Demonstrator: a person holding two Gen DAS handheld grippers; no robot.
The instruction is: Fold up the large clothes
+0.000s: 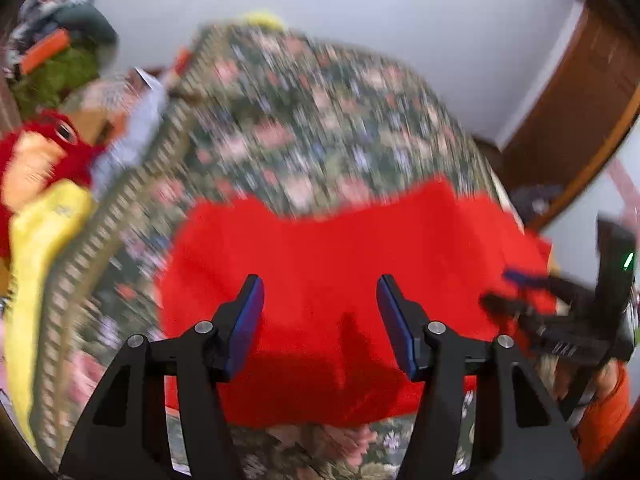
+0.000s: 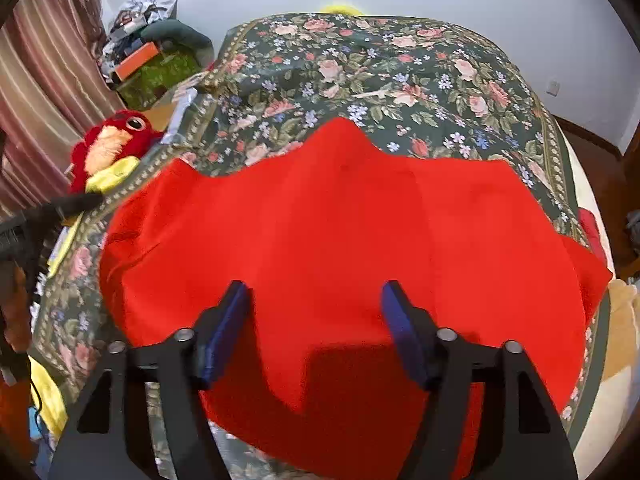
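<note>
At the far left, beside the bed, I see a red plush toy (image 2: 114, 142) lying on something yellow, and behind it a pile of boxes and bags (image 2: 154, 46) against the wall, next to a striped curtain (image 2: 44, 80). The bed is covered by a dark floral bedspread (image 2: 400, 68). On this bedspread lies the red garment (image 2: 340, 232), spread flat over the near half of the bed; its far edge makes a wavy line with a peak in the middle, and its right end reaches the right edge of the bed.

My left gripper (image 1: 320, 292) is above the near part of the red garment. Its blue pads (image 1: 250, 320) stand apart and there is nothing between them; the cloth is below them, not pinched. The left wrist view is blurred, so fine details of the cloth I cannot tell.

My right gripper (image 2: 316, 300) is also over the red garment, near its front edge. Its jaws stand wide and they hold nothing. In the left wrist view this right gripper (image 1: 516, 292) appears at the right edge, over the right end of the garment, but there it is too blurred to judge.
</note>
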